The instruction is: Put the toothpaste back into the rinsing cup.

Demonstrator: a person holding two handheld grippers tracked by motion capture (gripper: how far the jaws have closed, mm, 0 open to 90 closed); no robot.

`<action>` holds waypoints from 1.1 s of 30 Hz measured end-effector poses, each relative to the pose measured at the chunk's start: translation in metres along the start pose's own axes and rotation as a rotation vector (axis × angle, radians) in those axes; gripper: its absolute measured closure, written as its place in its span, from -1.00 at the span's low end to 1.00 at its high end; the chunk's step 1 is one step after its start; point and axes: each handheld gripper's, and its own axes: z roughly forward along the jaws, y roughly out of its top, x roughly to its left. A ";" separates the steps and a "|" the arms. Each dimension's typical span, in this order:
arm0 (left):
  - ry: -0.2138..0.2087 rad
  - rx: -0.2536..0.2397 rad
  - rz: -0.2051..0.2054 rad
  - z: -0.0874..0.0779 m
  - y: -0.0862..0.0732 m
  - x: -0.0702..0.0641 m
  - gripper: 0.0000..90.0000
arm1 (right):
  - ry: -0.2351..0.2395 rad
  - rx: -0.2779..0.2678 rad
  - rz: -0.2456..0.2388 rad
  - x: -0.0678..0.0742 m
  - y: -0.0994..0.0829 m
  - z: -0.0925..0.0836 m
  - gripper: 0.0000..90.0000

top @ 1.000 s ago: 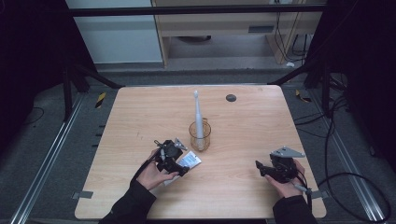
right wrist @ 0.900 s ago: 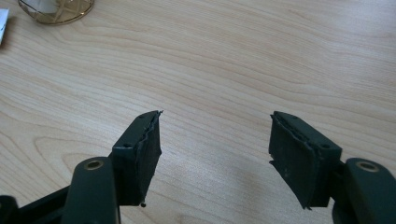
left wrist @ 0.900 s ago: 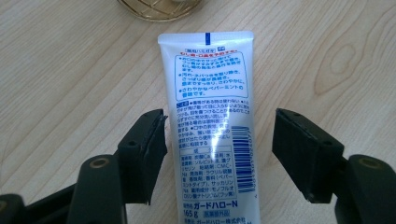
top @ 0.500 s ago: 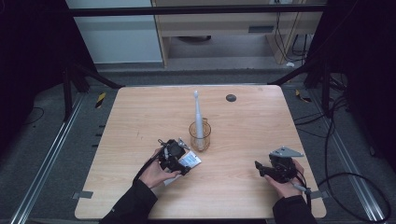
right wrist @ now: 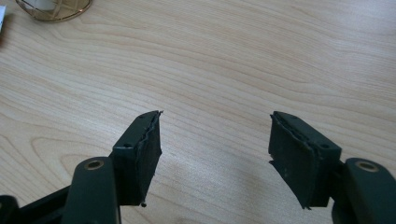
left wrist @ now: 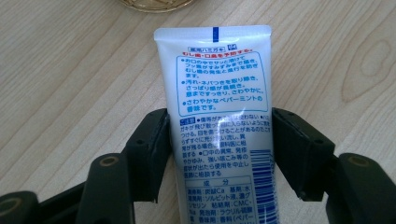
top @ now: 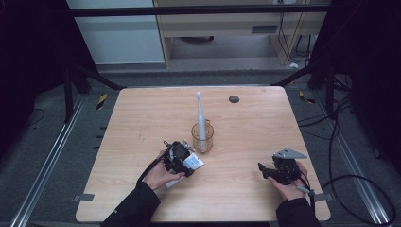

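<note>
The left tool (left wrist: 219, 154) has just been closing, its pads now meeting the toothpaste tube (left wrist: 219, 93) on the worktop (top: 142, 123). A lift looks ready. The right tool (right wrist: 215, 154) rests spread, holding nothing

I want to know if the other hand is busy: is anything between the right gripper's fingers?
No: the right gripper has its fingers apart over bare table.
</note>
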 end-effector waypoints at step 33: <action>0.009 -0.211 -0.071 -0.059 -0.015 -0.002 0.52 | -0.009 -0.002 0.002 -0.003 -0.001 -0.003 -0.22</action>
